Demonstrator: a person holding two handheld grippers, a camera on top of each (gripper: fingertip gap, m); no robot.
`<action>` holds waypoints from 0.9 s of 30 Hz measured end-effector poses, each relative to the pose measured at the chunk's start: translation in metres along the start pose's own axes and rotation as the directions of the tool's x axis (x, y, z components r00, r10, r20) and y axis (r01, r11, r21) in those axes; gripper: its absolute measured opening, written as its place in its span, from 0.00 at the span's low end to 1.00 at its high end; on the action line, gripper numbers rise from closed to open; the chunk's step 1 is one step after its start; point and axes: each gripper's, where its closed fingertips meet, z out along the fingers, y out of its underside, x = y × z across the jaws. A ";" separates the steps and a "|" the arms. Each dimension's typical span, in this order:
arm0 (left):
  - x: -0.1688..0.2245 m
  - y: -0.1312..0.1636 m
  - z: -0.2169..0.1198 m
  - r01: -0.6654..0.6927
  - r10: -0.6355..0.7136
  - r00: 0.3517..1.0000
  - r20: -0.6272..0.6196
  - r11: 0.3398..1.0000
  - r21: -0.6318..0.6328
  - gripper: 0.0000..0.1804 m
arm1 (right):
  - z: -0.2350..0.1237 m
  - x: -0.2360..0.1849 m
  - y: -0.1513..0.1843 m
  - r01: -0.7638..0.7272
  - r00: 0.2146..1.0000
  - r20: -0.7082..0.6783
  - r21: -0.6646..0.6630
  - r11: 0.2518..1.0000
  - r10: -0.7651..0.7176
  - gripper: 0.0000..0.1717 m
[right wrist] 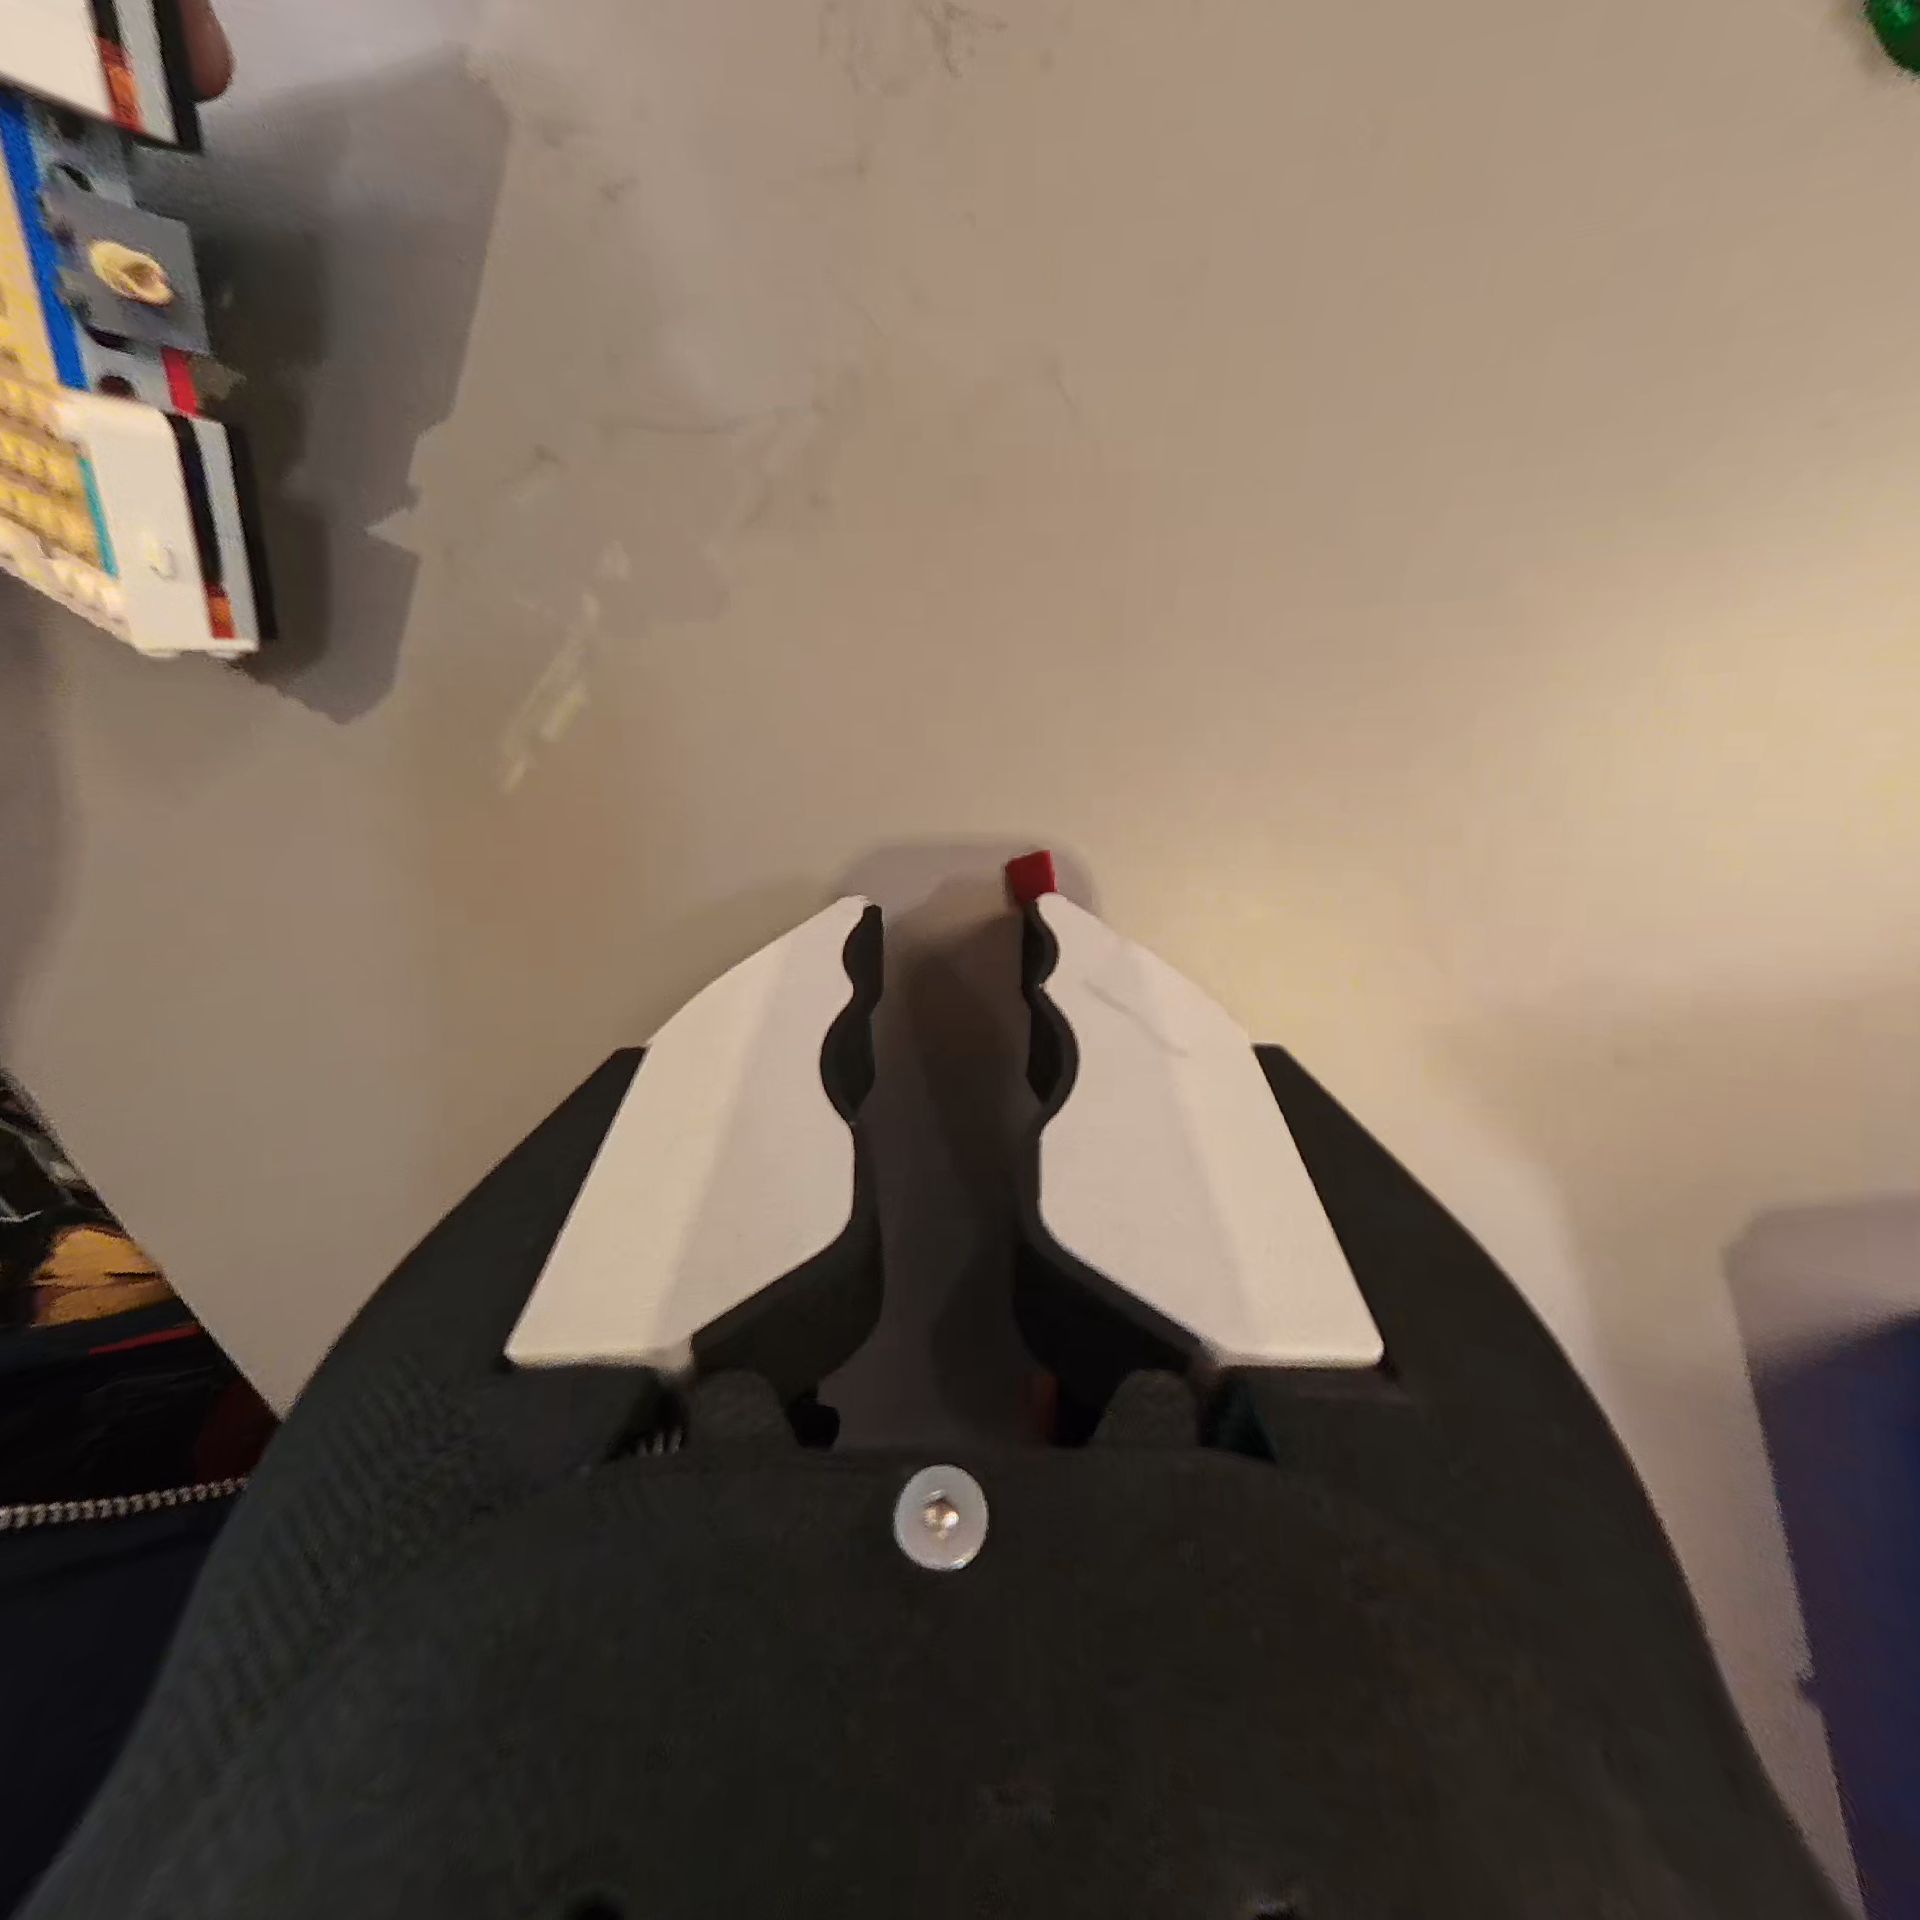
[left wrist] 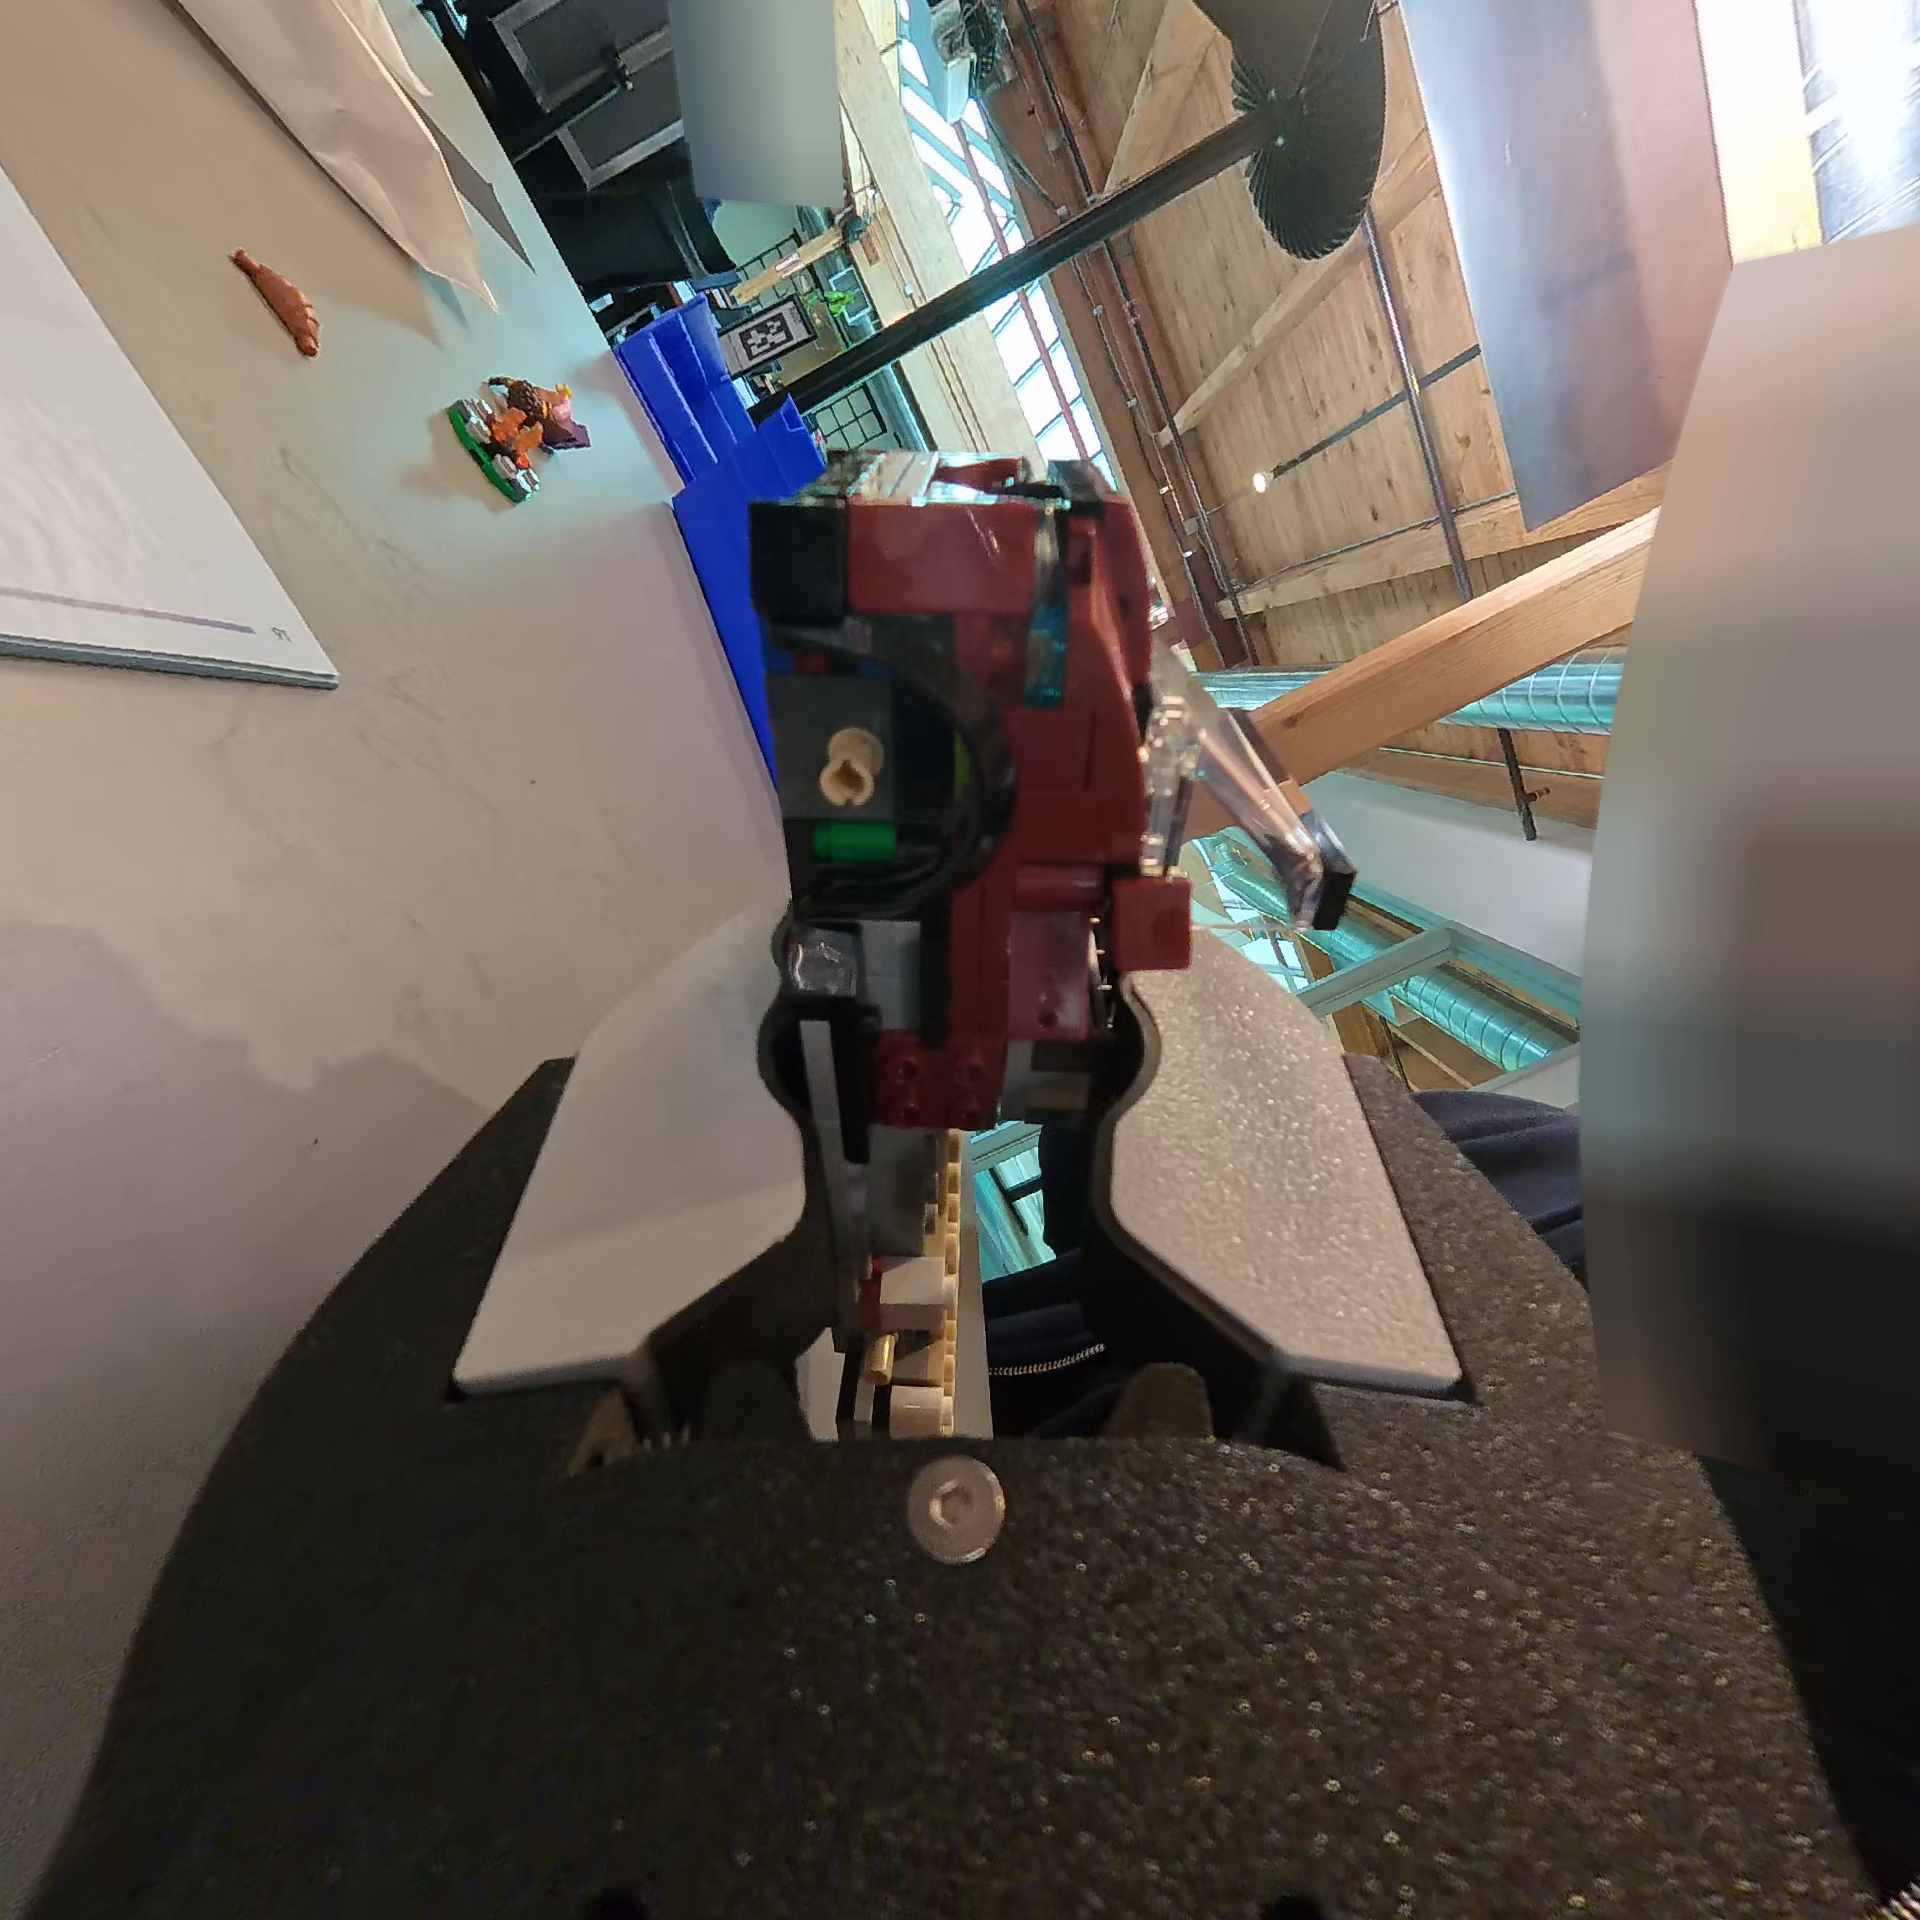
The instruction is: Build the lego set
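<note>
On my left, the left gripper [left wrist: 951,997] clamps a dark red brick model [left wrist: 966,748] clear of the worktop [right wrist: 1247,468], while my right gripper [right wrist: 953,914] stands spread and bare, one fingertip beside a small red piece [right wrist: 1030,875].

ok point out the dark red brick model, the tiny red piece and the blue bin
dark red brick model [left wrist: 935,790]: left wrist view, on its dark red side panel
tiny red piece [right wrist: 1030,875]: right wrist view, on its top face
blue bin [left wrist: 717,457]: left wrist view, on its outer wall
</note>
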 end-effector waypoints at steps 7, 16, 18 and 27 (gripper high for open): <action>-0.001 -0.006 -0.009 -0.002 0.002 1.000 0.004 1.000 0.024 0.30 | 0.008 -0.009 -0.019 0.074 0.995 0.065 0.055 0.996 -0.078 0.19; -0.001 -0.006 -0.011 0.000 -0.001 1.000 0.003 1.000 0.024 0.30 | 0.012 -0.009 -0.022 0.074 0.995 0.058 0.065 0.995 -0.077 0.20; -0.001 -0.007 -0.011 0.006 -0.006 1.000 0.001 1.000 0.028 0.30 | 0.013 -0.016 -0.024 0.083 0.994 0.071 0.068 0.994 -0.087 0.20; 0.001 -0.003 -0.011 0.013 -0.013 1.000 -0.008 1.000 0.013 0.31 | 0.014 -0.008 -0.028 0.079 0.997 0.021 0.059 0.995 -0.081 0.20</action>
